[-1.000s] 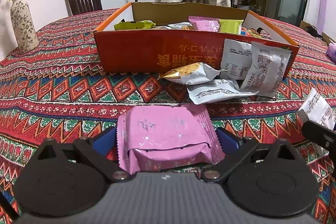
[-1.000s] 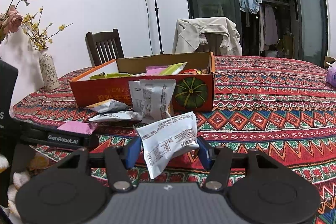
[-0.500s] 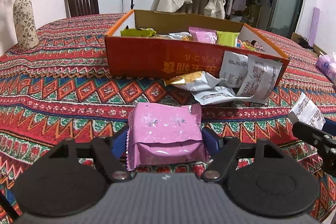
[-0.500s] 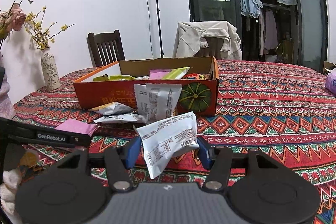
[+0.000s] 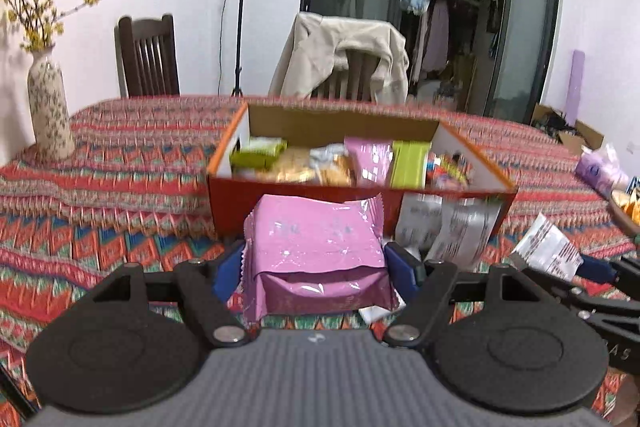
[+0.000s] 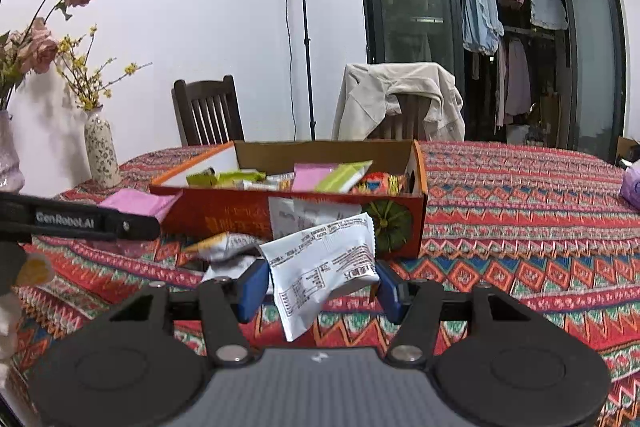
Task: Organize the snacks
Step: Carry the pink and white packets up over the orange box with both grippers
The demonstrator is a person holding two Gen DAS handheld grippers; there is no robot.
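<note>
My left gripper (image 5: 314, 267) is shut on a pink snack packet (image 5: 316, 247) and holds it above the table, just in front of the orange cardboard box (image 5: 304, 203). My right gripper (image 6: 320, 285) is shut on a white snack packet (image 6: 324, 267), held above the table before the same box (image 6: 224, 223). The box holds several snack packets, green, pink and yellow. The pink packet also shows in the right wrist view (image 6: 138, 203), and the white packet in the left wrist view (image 5: 546, 253).
Loose white and gold packets (image 6: 230, 245) lie on the patterned tablecloth (image 6: 520, 227) against the box front. A patterned vase (image 5: 50, 111) stands at the left. Two chairs (image 5: 148, 57) stand behind the table. A purple tissue pack (image 5: 600, 171) lies at the right.
Both grippers have risen with their packets. The left one has also moved closer to the box, so the box's inside is now in view.
</note>
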